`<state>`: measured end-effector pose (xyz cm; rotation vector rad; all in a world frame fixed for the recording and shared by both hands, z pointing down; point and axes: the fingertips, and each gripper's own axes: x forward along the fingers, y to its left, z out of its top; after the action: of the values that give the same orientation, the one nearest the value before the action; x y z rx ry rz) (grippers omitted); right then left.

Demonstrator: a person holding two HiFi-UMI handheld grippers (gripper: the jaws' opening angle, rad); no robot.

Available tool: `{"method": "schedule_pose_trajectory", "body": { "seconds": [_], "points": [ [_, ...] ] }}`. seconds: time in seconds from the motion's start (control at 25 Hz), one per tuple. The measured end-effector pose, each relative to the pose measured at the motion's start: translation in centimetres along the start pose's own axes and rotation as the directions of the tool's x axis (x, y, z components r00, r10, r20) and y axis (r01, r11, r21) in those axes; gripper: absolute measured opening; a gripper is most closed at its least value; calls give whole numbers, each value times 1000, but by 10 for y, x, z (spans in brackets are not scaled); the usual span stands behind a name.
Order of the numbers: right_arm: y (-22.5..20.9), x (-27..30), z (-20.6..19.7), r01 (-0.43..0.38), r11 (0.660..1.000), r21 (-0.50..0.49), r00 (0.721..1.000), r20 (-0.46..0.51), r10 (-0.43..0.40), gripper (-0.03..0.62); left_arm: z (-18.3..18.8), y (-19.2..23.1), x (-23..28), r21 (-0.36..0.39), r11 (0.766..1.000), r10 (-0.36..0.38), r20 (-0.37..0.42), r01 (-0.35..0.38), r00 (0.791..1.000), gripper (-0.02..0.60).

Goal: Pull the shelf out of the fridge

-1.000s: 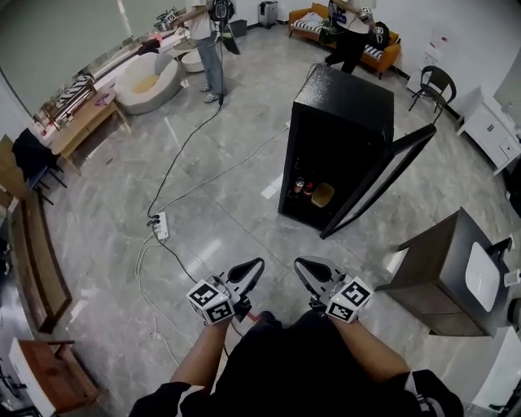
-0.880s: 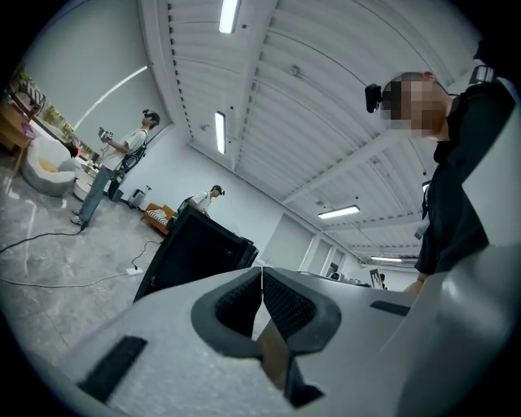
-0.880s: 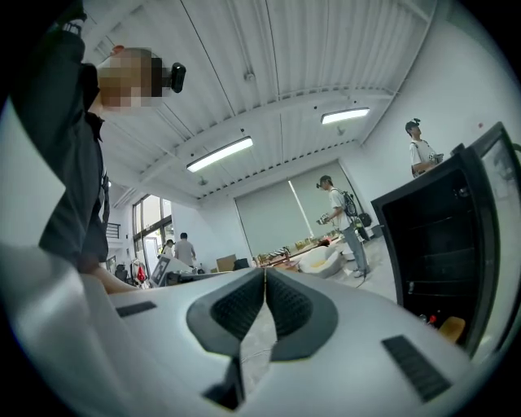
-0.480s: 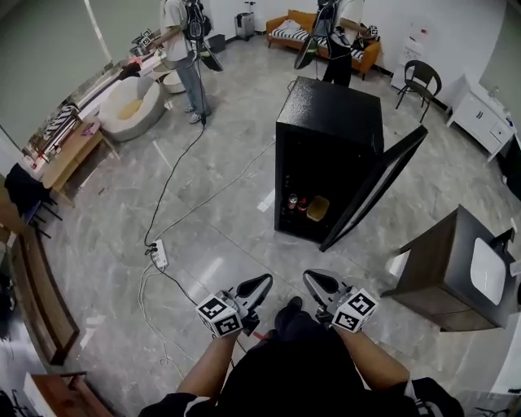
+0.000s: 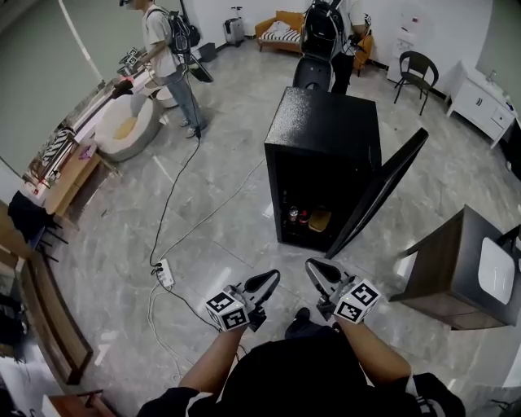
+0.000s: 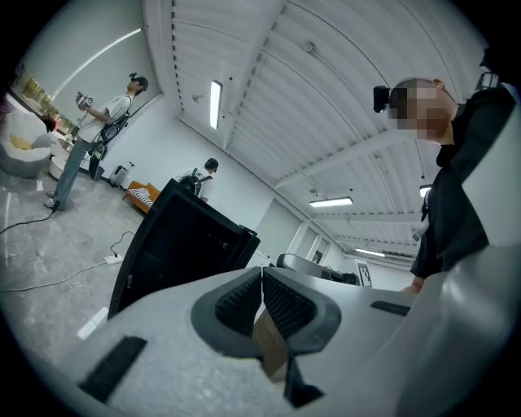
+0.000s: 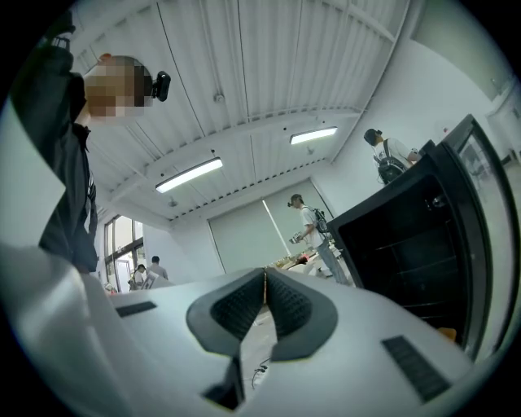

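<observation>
- While the person stands on the grey marble-look floor (image 5: 228,204), both grippers are held out level, side by side, well short of the black fridge (image 5: 326,134).
- The left gripper (image 5: 271,278) has its jaws pressed together with nothing between them; its own view shows the ribbed pads meeting (image 6: 262,273).
- The right gripper (image 5: 312,265) is likewise closed and empty, pads touching (image 7: 265,273).
- The fridge stands straight ahead with its door (image 5: 378,191) swung open to the right, angled out towards the person.
- Only bare floor lies between the grippers and the fridge's open front.
- Thin wire shelves (image 7: 407,267) show as pale lines across the dark interior in the right gripper view, inside the fridge and untouched.
- Two drink cans (image 5: 297,216) and a yellow item (image 5: 321,220) sit at the bottom of the fridge.
- A white power strip (image 5: 165,273) and its cables trail across the floor to the left.
- A brown wooden cabinet (image 5: 440,261) stands to the right, near the door's edge.
- Further off: a person with a backpack (image 5: 167,57), another person behind the fridge (image 5: 326,28), an orange sofa (image 5: 281,24), a black chair (image 5: 413,69) and a white round tub (image 5: 126,126).
- From the head view the fridge's interior is mostly black, so the shelves cannot be made out there.
- A tan patch shows below the left gripper's pads; what it is cannot be told.
</observation>
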<state>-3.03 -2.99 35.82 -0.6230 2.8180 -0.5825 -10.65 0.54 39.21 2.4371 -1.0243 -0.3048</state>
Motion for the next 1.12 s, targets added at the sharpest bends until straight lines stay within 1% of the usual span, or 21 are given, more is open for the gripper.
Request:
{"method": "schedule_pose_trajectory", "body": {
  "seconds": [0.24,0.44,0.68,0.84,0.96,1.12],
  "points": [
    [-41,-3,13,50,999,20,999,2,-50,28,19,16,40,8,1000,-29,3,29,1000,23],
    [-63,-2,23,82,995,55,996,38,-84,28,22,24,61,8,999,-53,-23,54,998,22],
    [-82,1,16,128,983,128,988,70,-137,28,18,38,73,-20,997,-72,-46,71,996,23],
    [-92,5,15,165,971,171,979,94,-182,28,22,55,79,-40,995,-91,-50,89,995,23],
    [-99,7,15,206,961,183,968,103,-227,28,31,67,84,-57,991,-123,-44,121,991,23],
    [-106,14,17,284,939,192,943,119,-310,28,41,82,87,-118,978,-177,-52,170,983,23]
  ]
}}
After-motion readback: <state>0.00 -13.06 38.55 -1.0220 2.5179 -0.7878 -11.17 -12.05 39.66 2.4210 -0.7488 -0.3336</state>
